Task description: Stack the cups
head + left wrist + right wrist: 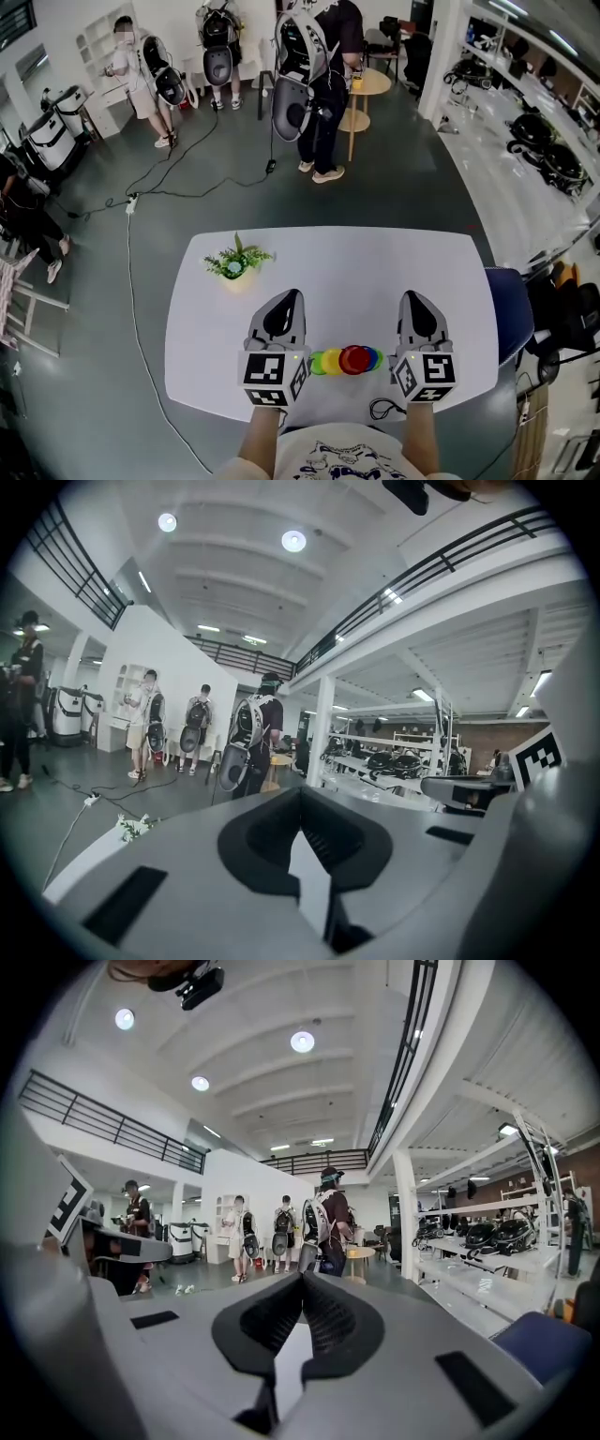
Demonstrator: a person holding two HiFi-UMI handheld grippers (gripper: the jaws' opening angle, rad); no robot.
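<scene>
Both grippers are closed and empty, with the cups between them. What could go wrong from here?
1. The cups sit bunched near the table's near edge; a nudge could push one off.
2. The left gripper and right gripper are shut and closely flank the cups, so a sideways swing may knock them.
3. The cups overlap in the head view, so a grasp might catch two.

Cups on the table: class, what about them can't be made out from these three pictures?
Head view: the cups overlap in a row seen from above, so their count is unclear.
Head view: the left gripper and right gripper may hide the row's ends.
Both gripper views: no cups show; they lie outside the frame.
</scene>
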